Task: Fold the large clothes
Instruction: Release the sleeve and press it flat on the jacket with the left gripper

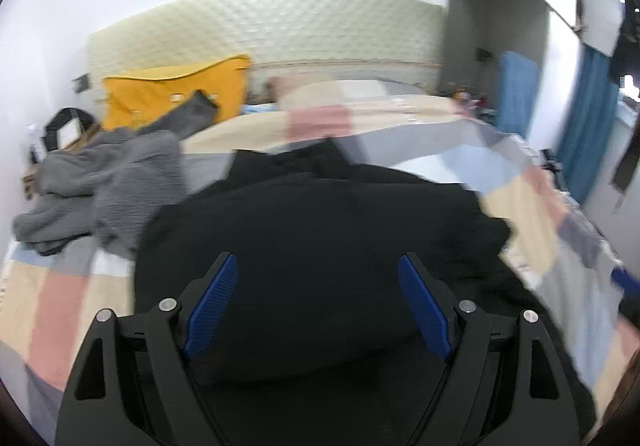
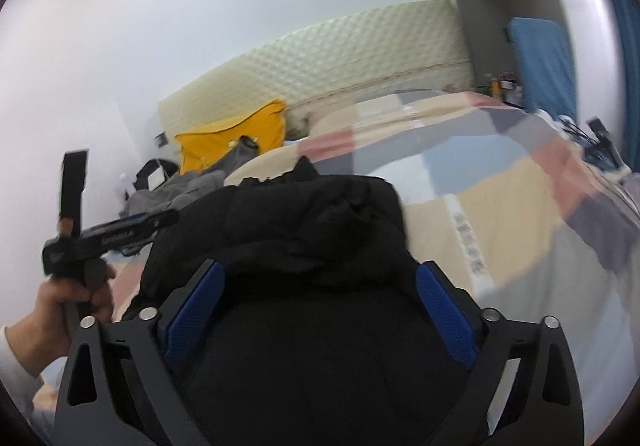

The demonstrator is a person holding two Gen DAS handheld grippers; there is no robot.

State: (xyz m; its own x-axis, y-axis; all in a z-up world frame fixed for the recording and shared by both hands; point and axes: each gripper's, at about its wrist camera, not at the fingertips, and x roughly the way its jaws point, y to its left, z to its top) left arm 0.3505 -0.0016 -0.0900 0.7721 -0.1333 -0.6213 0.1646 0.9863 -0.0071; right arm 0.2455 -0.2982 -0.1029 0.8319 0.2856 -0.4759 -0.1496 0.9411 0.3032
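Both grippers spread, nothing pinched, over black jacket on bed.
Left gripper and right gripper sit bottom centre of their views, black jacket mid-frame on patchwork bedspread; grey garment centre left, yellow bag upper left.

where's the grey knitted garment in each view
Left wrist: the crumpled grey knitted garment lies at middle left on the patchwork bedcover.
Right wrist: smaller, left of centre, behind the black padded jacket.
Shared landmark: the yellow fabric bag behind it.
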